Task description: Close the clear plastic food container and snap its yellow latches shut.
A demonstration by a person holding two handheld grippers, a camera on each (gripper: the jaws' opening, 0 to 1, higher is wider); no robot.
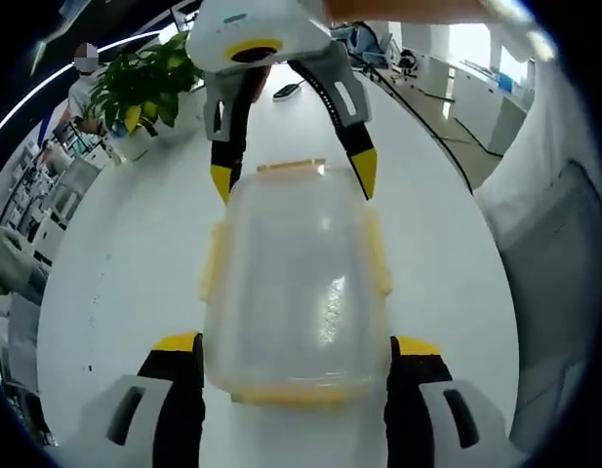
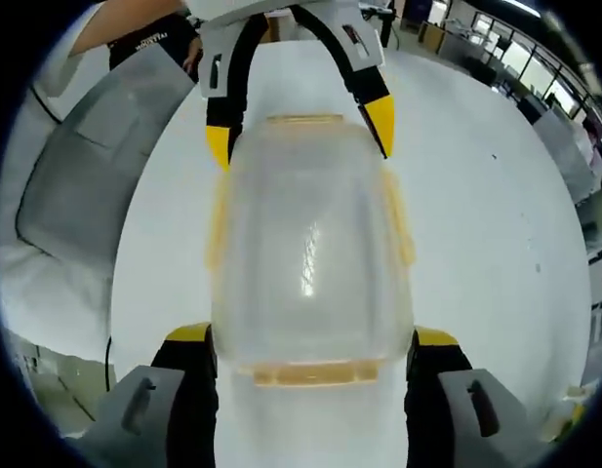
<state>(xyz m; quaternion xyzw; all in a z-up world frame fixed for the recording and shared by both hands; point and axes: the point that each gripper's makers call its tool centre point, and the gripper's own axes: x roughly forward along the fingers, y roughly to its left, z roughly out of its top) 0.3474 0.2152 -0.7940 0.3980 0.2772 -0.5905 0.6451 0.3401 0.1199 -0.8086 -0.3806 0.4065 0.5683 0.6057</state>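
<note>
The clear plastic container [image 1: 296, 283] lies on the white table with its lid on and yellow latches on its sides and ends. My left gripper [image 1: 298, 343] straddles its near end in the left gripper view, both jaws touching the container's sides. From the far side my right gripper [image 1: 293, 177] straddles the other end, its yellow fingertips [image 1: 220, 180] against the corners. In the right gripper view the container [image 2: 310, 244] sits between the right gripper [image 2: 310, 338] below and the left gripper [image 2: 301, 132] above. One end latch [image 2: 315, 372] shows near the bottom.
The white table [image 1: 115, 273] is bare around the container. A potted green plant [image 1: 144, 83] stands at its far left, with a dark flat object [image 1: 286, 91] behind. A person's grey clothing [image 2: 86, 166] shows at the left of the right gripper view.
</note>
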